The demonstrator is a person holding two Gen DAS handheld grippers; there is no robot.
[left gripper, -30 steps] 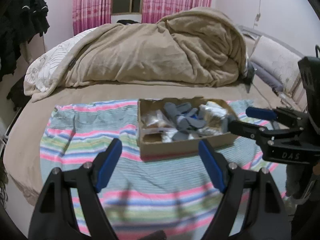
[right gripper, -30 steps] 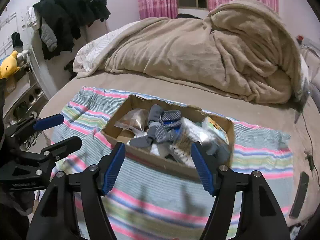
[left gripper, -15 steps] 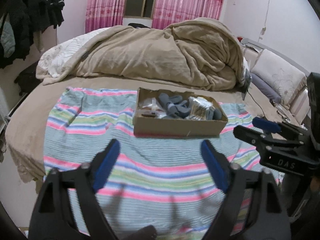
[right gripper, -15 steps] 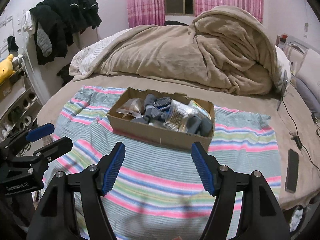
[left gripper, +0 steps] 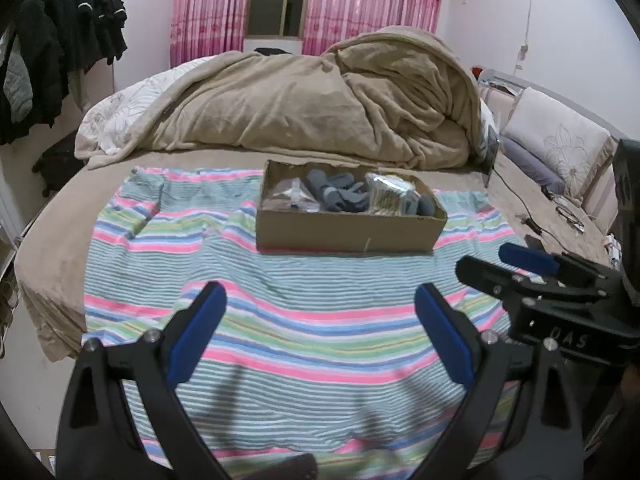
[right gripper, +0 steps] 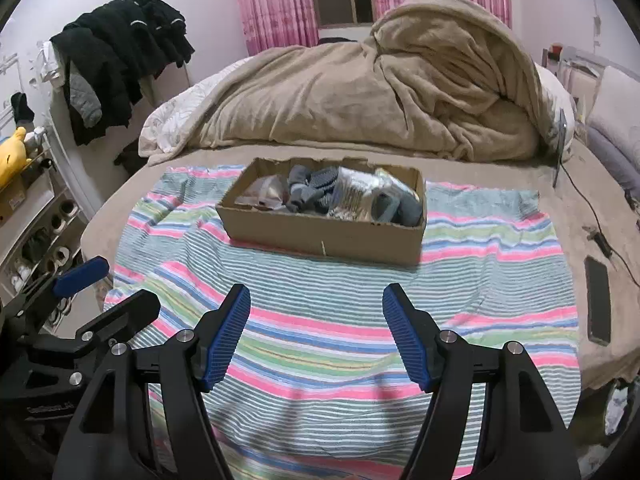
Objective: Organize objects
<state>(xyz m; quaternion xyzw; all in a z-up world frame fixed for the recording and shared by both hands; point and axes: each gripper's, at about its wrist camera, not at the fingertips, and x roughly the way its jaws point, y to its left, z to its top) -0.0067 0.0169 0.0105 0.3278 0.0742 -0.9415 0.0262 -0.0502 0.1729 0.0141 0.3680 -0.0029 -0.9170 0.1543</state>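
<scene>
A shallow cardboard box sits on a striped cloth on the bed. It holds grey socks and clear plastic packets. My left gripper is open and empty, above the cloth's near part, well short of the box. My right gripper is open and empty, also short of the box. Each gripper shows in the other's view, the right one at the right edge and the left one at the left edge.
A beige duvet is heaped behind the box. A dark phone and a cable lie on the bed to the right. Dark clothes hang at the left above shelves. Pillows lie at the right.
Both grippers have drawn back from the box and now sit farther from it, over the near cloth. Both stay open and empty. The box has not moved.
</scene>
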